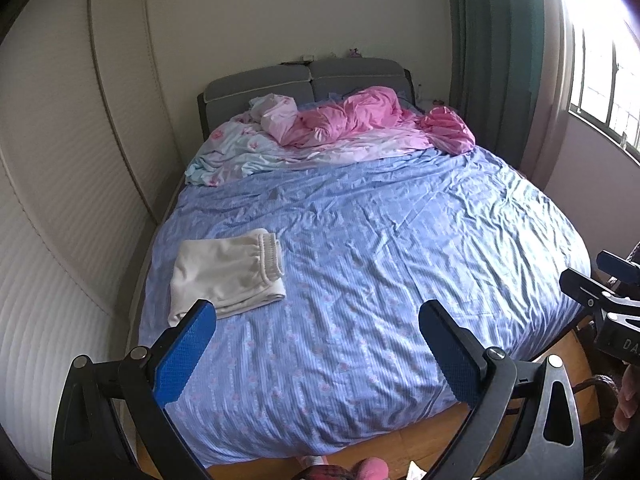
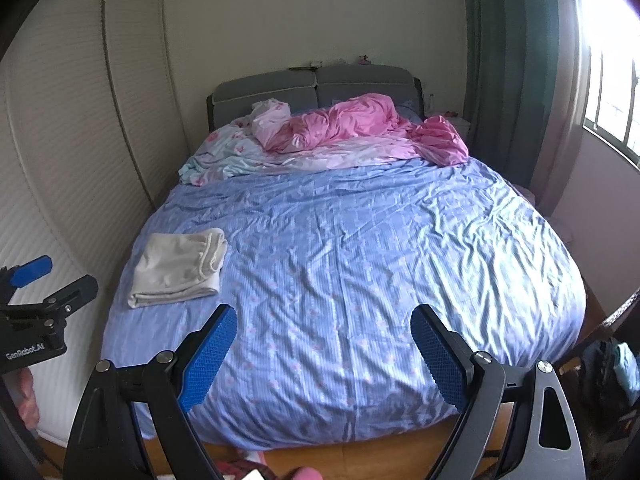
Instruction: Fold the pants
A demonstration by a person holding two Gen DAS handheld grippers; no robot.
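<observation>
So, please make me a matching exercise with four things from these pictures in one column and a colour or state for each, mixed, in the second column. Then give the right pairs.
Things:
1. pants
2. bedsheet
3. quilt
4. left gripper

Colour or state:
A. pink, bunched up near the headboard
B. open, holding nothing
C. cream-white, folded on the left part of the bed
D. blue, wrinkled, spread over the bed

Pairs: 1-C, 2-D, 3-A, 4-B
</observation>
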